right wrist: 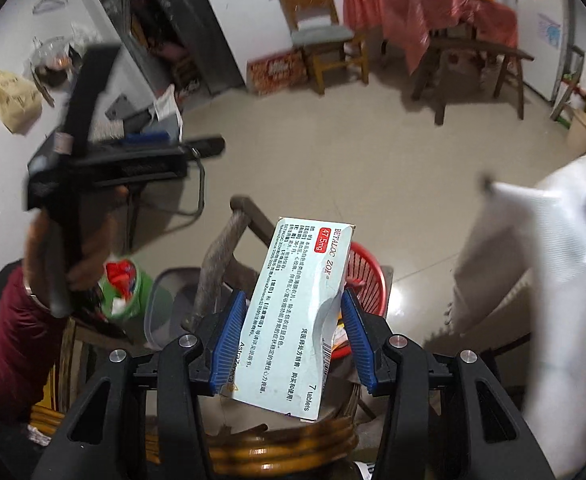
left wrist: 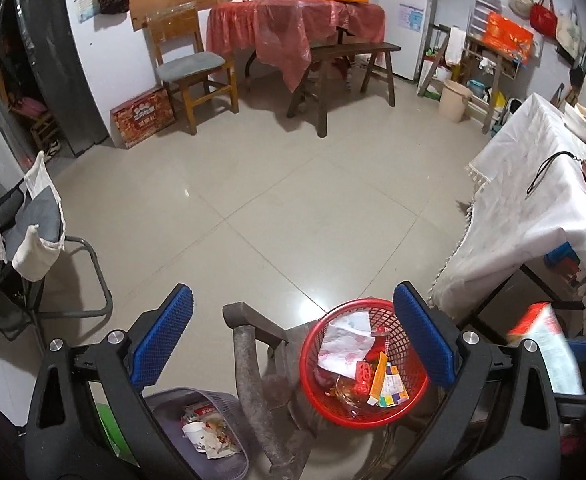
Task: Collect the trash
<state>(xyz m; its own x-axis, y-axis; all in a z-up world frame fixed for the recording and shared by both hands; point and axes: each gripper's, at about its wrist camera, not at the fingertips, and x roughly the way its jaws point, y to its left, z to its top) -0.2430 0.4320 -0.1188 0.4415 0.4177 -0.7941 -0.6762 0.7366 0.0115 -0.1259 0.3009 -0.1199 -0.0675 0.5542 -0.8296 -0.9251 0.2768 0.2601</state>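
Below both grippers, on an old wooden chair (left wrist: pixel 253 380), sit the bins. Largest of them, the red basket (left wrist: pixel 313 344), is partly filled: crumpled white paper (left wrist: pixel 343 346), red wrappers, and a yellow-and-white packet (left wrist: pixel 385 384) lie inside it. Beside it to the left is a grey mesh basket (left wrist: pixel 229 468), holding a small white paper cup (left wrist: pixel 195 432) and some scraps. From the right wrist view a green bin (right wrist: pixel 133 292) shows further left, with red and white waste in it.

Progress, as I judge it: sorting is well under way, since all three containers already hold trash. One item is in hand and not yet dropped. What else remains to collect I cannot tell from these views.

My right gripper (right wrist: pixel 293 340) is clamped on a medicine box (right wrist: pixel 297 312), white-blue with a red label, its side dented where the right pad presses. It hangs above the chair, with the red basket's rim just behind it. In the left wrist view the same box appears blurred at the right edge.

My left gripper (left wrist: pixel 293 340) is spread wide and holds nothing; it hovers above the two baskets.

Next move, probably: bring the box over a basket and release.
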